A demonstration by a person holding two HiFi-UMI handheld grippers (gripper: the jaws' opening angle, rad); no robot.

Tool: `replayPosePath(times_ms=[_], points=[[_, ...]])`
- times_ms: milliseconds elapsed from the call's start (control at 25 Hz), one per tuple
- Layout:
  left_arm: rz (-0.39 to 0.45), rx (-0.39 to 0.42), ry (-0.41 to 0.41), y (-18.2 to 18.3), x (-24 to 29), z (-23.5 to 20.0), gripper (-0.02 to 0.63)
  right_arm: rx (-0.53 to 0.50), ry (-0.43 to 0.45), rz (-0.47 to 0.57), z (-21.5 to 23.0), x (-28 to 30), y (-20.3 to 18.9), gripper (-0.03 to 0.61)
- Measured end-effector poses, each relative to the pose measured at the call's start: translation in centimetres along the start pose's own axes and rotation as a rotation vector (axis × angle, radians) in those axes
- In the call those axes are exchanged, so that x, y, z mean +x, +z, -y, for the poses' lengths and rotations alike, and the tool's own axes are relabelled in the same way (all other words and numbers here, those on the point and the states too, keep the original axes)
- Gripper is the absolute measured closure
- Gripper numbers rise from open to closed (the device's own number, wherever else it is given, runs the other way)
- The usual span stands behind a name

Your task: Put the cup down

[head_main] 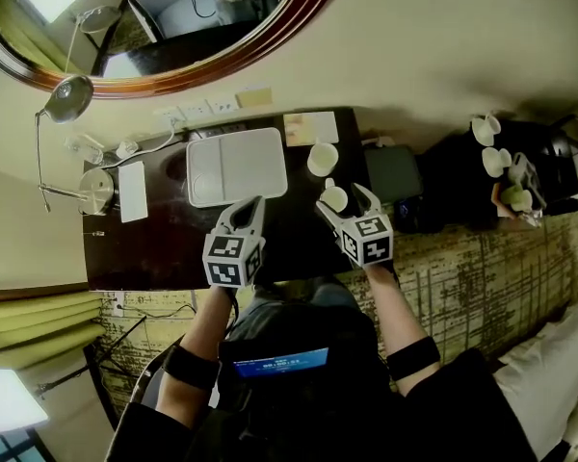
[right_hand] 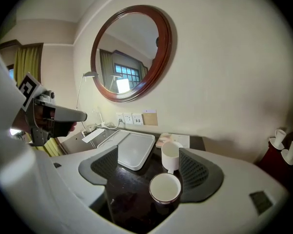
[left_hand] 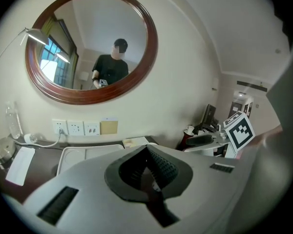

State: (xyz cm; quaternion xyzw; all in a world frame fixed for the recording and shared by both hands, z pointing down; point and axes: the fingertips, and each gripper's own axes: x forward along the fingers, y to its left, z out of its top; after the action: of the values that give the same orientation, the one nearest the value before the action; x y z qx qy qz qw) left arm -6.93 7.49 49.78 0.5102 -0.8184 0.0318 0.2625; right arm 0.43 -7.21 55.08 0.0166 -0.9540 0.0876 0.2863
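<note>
At the centre of the head view, a dark table (head_main: 164, 253) stands against a cream wall (head_main: 443, 56), with a white tray (head_main: 236, 166) lying flat on it toward the wall. Right of the tray, the cup (head_main: 335, 199) stands upright on the table, mouth up. A second cup (head_main: 322, 158) stands just beyond it, nearer the wall, and a pale card (head_main: 311, 128) lies behind that. The right gripper (right_hand: 149, 165) has its jaws spread wide. In the right gripper view the cup sits at lower centre between them, close against the right-hand pad and well apart from the left-hand pad, so it is not pinched. Whether the near pad touches it cannot be told. The left gripper (head_main: 253, 205) is seen at the tray's lower edge in the head view. Its jaws are pressed together with nothing between them, as the left gripper view shows. At the upper left of the head view, a round mirror (head_main: 173, 27) in a dark wooden frame hangs on the wall, with a row of sockets (head_main: 197, 111) below it.
</note>
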Motion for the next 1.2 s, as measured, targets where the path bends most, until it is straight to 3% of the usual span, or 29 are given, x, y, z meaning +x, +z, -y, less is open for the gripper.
replayPosePath(times_ms=[160,680,920,1200], points=[[0.019,-0.018,0.012,0.1,-1.8,-1.6,0.609,-0.005,0.004,0.01,-1.8,0.0,0.8,0.203],[0.044,-0.028,0.135,-0.5,-7.6,-7.7,0.609,-0.013,0.021,0.062,-6.7,0.1,3.6,0.402],[0.044,-0.041,0.175,-1.0,-10.2,-9.4,0.609,-0.037,0.019,0.068,-8.6,0.3,3.5,0.577],[0.018,-0.019,0.184,-2.2,-11.4,-9.7,0.609,-0.02,0.056,0.055,-10.6,0.5,2.0,0.577]])
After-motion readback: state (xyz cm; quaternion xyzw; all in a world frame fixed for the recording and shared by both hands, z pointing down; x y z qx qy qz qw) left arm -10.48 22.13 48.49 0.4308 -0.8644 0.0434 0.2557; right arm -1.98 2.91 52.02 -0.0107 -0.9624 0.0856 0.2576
